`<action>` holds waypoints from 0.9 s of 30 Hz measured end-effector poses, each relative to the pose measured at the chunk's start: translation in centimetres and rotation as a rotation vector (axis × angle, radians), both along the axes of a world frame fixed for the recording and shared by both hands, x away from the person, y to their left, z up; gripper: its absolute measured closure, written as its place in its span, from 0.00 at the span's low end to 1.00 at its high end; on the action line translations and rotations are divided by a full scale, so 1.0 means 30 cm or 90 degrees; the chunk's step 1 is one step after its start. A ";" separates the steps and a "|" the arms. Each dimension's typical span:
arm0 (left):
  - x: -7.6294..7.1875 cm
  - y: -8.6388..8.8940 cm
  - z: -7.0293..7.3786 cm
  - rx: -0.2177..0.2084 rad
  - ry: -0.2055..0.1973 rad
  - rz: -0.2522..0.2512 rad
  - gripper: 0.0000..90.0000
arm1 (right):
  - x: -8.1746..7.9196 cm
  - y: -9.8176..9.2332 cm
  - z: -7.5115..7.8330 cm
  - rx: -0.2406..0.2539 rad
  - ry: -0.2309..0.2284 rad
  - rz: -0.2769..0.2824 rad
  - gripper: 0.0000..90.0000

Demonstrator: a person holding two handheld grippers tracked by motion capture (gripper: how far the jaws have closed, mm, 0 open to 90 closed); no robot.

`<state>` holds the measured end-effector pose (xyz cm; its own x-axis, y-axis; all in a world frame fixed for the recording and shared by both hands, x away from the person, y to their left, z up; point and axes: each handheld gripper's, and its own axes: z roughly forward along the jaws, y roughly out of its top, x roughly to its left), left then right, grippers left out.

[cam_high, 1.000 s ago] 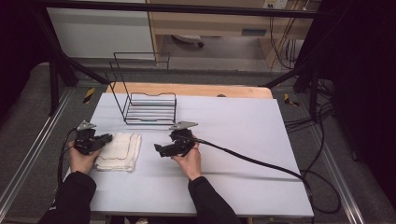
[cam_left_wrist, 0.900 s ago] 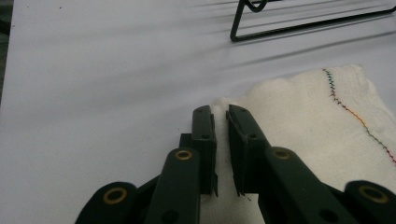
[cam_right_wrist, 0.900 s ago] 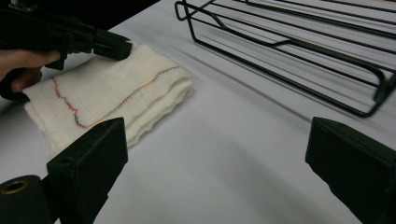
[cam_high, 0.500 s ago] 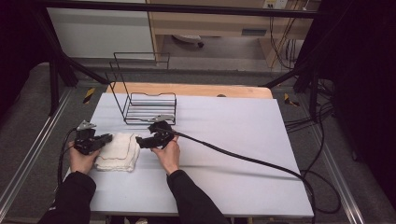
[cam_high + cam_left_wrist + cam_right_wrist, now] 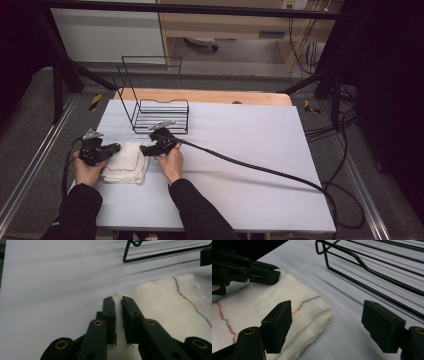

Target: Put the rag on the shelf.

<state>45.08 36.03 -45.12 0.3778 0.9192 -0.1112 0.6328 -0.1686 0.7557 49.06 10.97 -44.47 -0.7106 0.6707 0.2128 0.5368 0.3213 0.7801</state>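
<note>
The folded cream-white cloth with a multicoloured zigzag stitch line (image 5: pixel 126 161) lies flat on the white worktop (image 5: pixel 240 150), near its left front portion, between the two hands. Its long axis appears to run roughly from the person toward the far edge, though the folds make this uncertain.

The left claw (image 5: pixel 118 301) is at the cloth's left edge. In the left gripper view its jaws stand nearly together with a narrow strip of cloth between them; it is judged to be pinching the cloth's edge or corner, though how firm the hold is cannot be confirmed.

The right claw (image 5: pixel 327 322) sits at the cloth's right, far corner. Its jaws stand wide apart and grip nothing: one jaw is over the cloth's surface, the other over bare worktop beyond the folded edge. The cloth corner therefore lies between the jaws and slightly toward the left one in that view. Judgement: the coming move turns on bringing this claw down so the folded edge falls squarely between the jaws before closing. Both hands are near the cloth; the right is the one not yet engaged.

The black wire rack with a tall back frame (image 5: pixel 161 116) stands on the worktop just beyond the cloth and right claw. Nothing lies in it. The rack's lower rail is near the right claw's outer jaw; contact there is a possible risk.
</note>
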 end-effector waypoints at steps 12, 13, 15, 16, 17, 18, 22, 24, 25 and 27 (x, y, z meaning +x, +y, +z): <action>0.001 0.001 0.001 0.000 0.002 -0.001 0.90 | 0.025 0.043 -0.034 -0.019 0.018 0.005 0.46; 0.001 0.002 0.000 -0.002 0.002 -0.002 0.90 | 0.027 0.044 -0.039 -0.022 0.022 0.007 0.47; 0.001 0.002 0.000 -0.002 0.003 -0.002 0.90 | 0.024 0.046 -0.041 -0.021 0.018 0.008 0.51; 0.001 0.002 0.000 -0.003 0.003 -0.002 0.90 | 0.022 0.048 -0.041 -0.020 0.020 0.012 0.53; 0.001 0.002 0.000 -0.002 0.003 -0.002 0.90 | 0.020 0.049 -0.041 -0.020 0.021 0.014 0.57; 0.001 0.002 0.001 -0.002 0.003 -0.002 0.90 | 0.018 0.049 -0.040 -0.017 0.027 0.016 0.59; 0.002 0.004 0.001 -0.006 0.006 -0.002 0.90 | 0.011 0.053 -0.040 -0.007 0.043 0.011 0.66; 0.003 0.007 0.000 -0.010 0.006 -0.003 0.90 | 0.010 0.054 -0.039 -0.004 0.052 0.009 0.70; 0.003 0.009 0.000 -0.013 0.007 -0.003 0.90 | 0.010 0.054 -0.040 -0.003 0.054 0.010 0.72; 0.004 0.009 0.000 -0.013 0.008 -0.003 0.90 | 0.008 0.056 -0.040 0.000 0.062 0.009 0.76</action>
